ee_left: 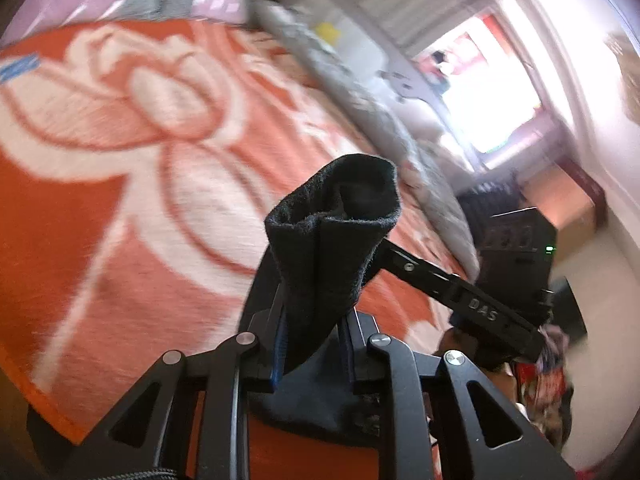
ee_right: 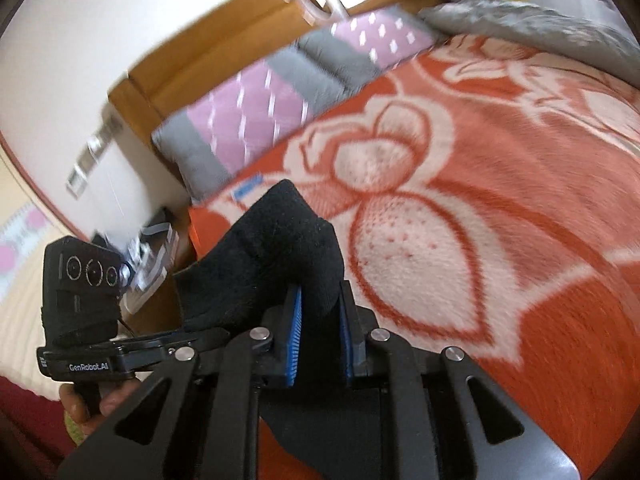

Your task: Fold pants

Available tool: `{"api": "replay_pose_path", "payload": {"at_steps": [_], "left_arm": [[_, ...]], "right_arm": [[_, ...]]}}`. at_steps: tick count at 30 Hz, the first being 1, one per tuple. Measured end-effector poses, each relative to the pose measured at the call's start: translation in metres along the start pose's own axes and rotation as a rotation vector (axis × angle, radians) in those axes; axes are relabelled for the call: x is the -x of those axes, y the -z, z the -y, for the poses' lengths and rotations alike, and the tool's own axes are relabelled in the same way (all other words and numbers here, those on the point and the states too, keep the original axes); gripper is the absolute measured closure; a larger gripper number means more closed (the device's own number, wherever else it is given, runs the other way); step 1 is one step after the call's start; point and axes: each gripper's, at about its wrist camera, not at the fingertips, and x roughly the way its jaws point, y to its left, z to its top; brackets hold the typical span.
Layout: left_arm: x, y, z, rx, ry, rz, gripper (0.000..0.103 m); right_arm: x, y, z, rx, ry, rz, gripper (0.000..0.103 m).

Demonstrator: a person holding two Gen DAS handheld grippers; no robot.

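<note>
Black pants (ee_left: 332, 240), soft knit, bunched into a wad between the blue pads of my left gripper (ee_left: 316, 344); jaws nearly closed, clamped on the cloth, the free end standing up past the fingertips. My right gripper (ee_right: 320, 336) is in the same state: narrow gap, blue pads pinching a second fistful of the same black fabric, which humps up over the tips and trails down under the frame. Both ends of the garment hang raised off the bed, over the near part of the orange blanket (ee_left: 100, 240); the span between the two grips is out of sight, so I can't tell whether it hangs clear or drags. My read: I'm carrying the held edge over to make a fold. To do it well I'd keep both grips level with each other, hold the cloth taut between them so it doesn't twist, and lay it down flat toward the middle of the blanket before letting go. Thick wads in the jaws may release unevenly. Blanket is fleecy, big pale flower pattern, some drag likely. Beyond it: purple and grey pillows (ee_right: 256, 104) against a wooden headboard (ee_right: 224, 40) at the head of the bed, grey bedding (ee_left: 360, 92) heaped along the far edge, bright window (ee_left: 492, 84), white walls. Views are motion-blurred.
</note>
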Motion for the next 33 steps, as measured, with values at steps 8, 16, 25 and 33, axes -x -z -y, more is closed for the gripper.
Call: {"api": "replay_pose_path", "payload": {"at_steps": [8,16,25,33], "left_arm": [[-0.027,0.031,0.088,-0.172,0.106,-0.085,0.083],[-0.067,0.084,0.144,-0.322,0.128,-0.217,0.083],[-0.107,0.143,0.169,-0.433,0.094,-0.351,0.083],[-0.135,0.182,0.176,-0.501,0.073,-0.431,0.083]], "right_arm": [[0.093,0.038,0.028,-0.101,0.037,0.175,0.086],[0.151,0.093,0.068,-0.231,0.082,0.281,0.086],[0.173,0.151,0.1,-0.336,0.129,0.316,0.086],[0.179,0.189,0.12,-0.421,0.159,0.321,0.086]]}}
